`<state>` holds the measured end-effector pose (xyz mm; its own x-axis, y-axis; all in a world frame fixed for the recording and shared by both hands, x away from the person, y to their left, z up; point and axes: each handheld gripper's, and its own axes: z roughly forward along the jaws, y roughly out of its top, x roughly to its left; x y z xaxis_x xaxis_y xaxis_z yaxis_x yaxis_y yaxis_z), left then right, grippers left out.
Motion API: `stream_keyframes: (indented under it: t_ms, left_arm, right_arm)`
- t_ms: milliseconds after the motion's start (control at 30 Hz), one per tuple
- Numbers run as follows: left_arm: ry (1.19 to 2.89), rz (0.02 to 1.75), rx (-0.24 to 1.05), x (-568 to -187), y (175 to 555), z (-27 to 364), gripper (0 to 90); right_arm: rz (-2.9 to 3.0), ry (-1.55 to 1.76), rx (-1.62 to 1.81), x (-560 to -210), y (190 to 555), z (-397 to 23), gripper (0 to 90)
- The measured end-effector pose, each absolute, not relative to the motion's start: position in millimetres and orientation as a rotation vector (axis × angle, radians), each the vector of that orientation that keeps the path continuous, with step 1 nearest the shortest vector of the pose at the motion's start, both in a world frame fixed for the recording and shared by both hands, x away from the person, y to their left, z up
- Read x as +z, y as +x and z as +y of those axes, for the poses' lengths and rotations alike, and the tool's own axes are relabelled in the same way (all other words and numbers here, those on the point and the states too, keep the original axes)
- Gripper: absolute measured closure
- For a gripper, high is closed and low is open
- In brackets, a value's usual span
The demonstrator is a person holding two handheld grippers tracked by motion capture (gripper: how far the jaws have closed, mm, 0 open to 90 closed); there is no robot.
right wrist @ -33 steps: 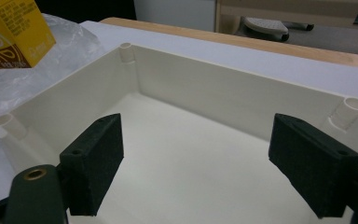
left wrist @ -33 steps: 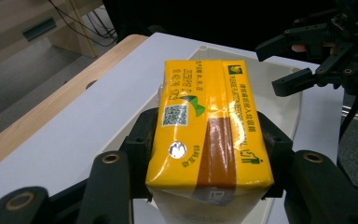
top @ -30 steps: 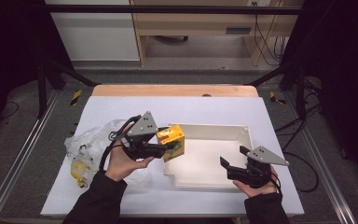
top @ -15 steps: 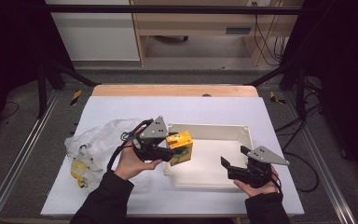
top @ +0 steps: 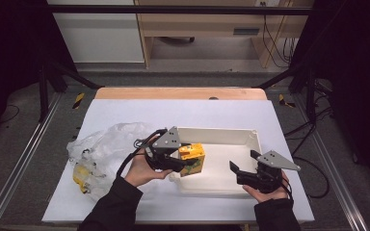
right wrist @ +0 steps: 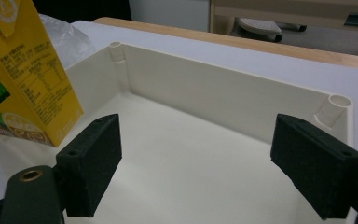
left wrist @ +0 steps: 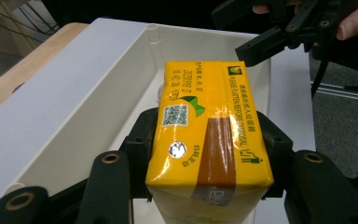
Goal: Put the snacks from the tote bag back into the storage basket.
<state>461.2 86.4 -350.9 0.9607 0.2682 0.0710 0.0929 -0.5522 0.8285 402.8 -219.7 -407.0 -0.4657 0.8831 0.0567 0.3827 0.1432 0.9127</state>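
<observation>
My left gripper [top: 185, 162] is shut on a yellow drink carton [top: 192, 159], its black pads pressing both sides of the carton [left wrist: 205, 140]. The carton hangs over the left end of a shallow white tray [top: 250, 139] and is tilted, just above the tray floor. In the right gripper view the carton [right wrist: 23, 74] stands at the left, inside the tray's [right wrist: 223, 102] near corner. My right gripper [top: 243, 173] rests at the tray's right front edge, jaws wide open with nothing between them [right wrist: 196, 158].
A crumpled clear plastic bag [top: 101, 154] with yellow items inside lies on the white table cover to the left of the tray. A wooden strip [top: 180, 93] runs along the table's far edge. Cables trail from both grippers.
The left gripper has carried the yellow carton to the right and downward, from beside the tray's left wall to over the tray's left end. The right gripper has stayed put.
</observation>
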Motion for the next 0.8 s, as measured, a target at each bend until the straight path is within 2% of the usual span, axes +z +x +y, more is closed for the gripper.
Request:
stream_keyframes:
  t_ms: [800]
  left_arm:
    - [2.201,0.151,0.115,-386.1,467.1,71.5,50.6]
  right_arm:
    - [1.92,1.207,1.288,-408.5,403.4,-220.6,16.1]
